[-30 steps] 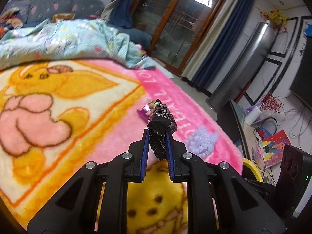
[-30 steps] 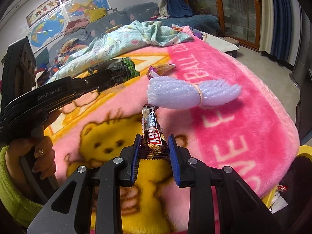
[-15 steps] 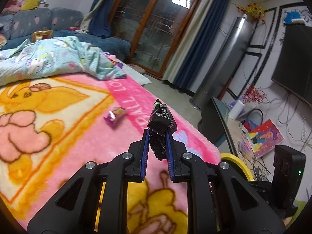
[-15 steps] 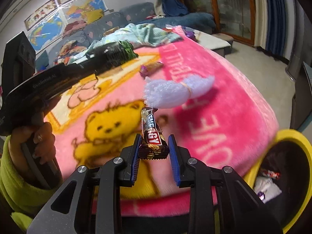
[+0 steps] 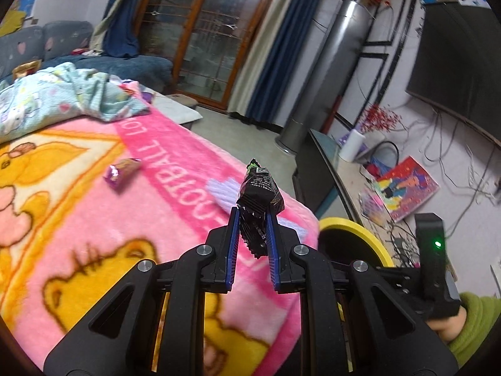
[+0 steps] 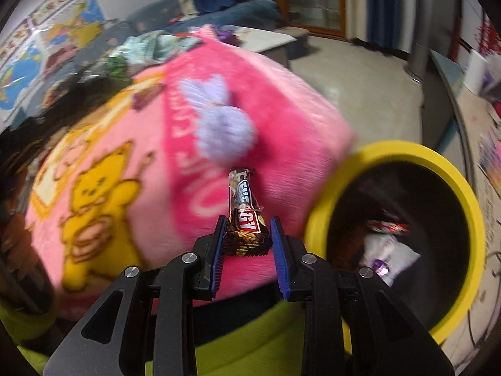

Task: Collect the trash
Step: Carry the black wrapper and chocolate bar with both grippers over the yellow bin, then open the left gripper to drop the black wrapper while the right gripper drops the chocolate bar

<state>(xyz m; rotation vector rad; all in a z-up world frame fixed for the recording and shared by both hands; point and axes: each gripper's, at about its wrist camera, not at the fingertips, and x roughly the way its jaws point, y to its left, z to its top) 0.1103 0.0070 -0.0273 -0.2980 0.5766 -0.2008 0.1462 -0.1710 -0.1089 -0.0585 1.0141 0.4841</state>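
My left gripper (image 5: pixel 253 219) is shut on a crumpled black snack wrapper (image 5: pixel 260 197), held above the pink blanket's right corner. Just right of it shows the yellow-rimmed bin (image 5: pixel 360 232). My right gripper (image 6: pixel 247 222) is shut on a brown candy bar wrapper (image 6: pixel 242 206), hanging over the blanket's edge to the left of the yellow bin (image 6: pixel 444 169), which holds some wrappers. A purple wrapper (image 5: pixel 122 172) and a lilac foam piece (image 6: pixel 219 122) lie on the blanket.
A pink cartoon blanket (image 5: pixel 94 219) covers the bed, with a light blue quilt (image 5: pixel 62 100) bunched at its far end. A low TV stand (image 5: pixel 332 169) with clutter runs along the right wall. A green sleeve (image 5: pixel 476 322) shows at lower right.
Both grippers have swung right toward the bed's corner with their wrappers still held. The yellow bin has come into full view on the right in the right wrist view.
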